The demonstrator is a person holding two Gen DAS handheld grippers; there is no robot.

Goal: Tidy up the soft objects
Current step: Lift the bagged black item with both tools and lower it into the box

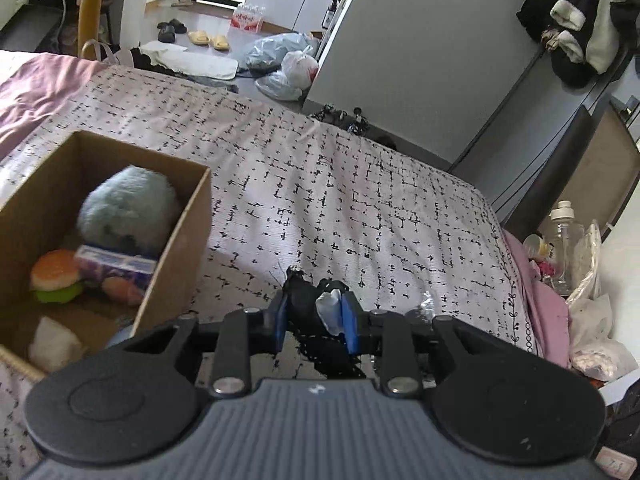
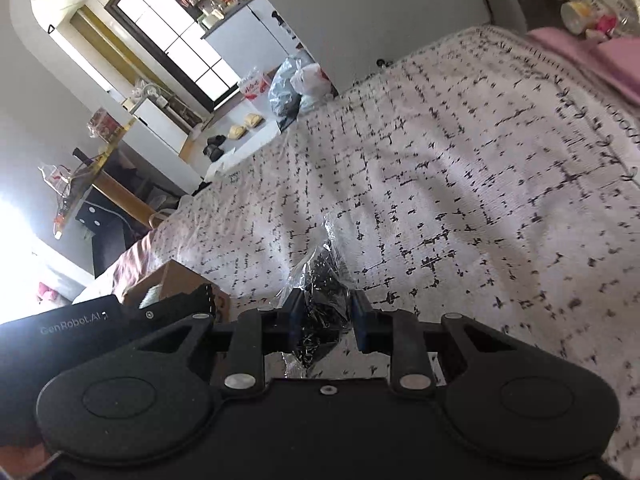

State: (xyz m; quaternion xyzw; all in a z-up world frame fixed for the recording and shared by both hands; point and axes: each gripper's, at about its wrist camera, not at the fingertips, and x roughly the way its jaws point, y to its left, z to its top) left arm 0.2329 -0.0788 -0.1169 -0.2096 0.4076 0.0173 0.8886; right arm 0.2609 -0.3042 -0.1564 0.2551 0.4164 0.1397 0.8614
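My left gripper [image 1: 314,314] is shut on a black soft item with a white tag [image 1: 306,304], held above the bed's patterned blanket [image 1: 360,200]. A brown cardboard box [image 1: 176,240] stands to its left, holding a pale blue plush [image 1: 128,210], a toy burger [image 1: 56,274], a tissue pack [image 1: 116,266] and a white soft piece [image 1: 52,344]. My right gripper [image 2: 326,312] is shut on a clear plastic bag of black shredded material [image 2: 324,292], over the blanket [image 2: 480,160]. The box [image 2: 176,284] shows at its lower left, behind the other gripper's body.
The bed's far edge drops to a floor with plastic bags [image 1: 288,64], slippers [image 1: 208,38] and a mat. A pink sheet [image 1: 540,292], bottles [image 1: 564,236] and bags lie past the bed's right edge. A grey wardrobe [image 1: 440,60] stands behind.
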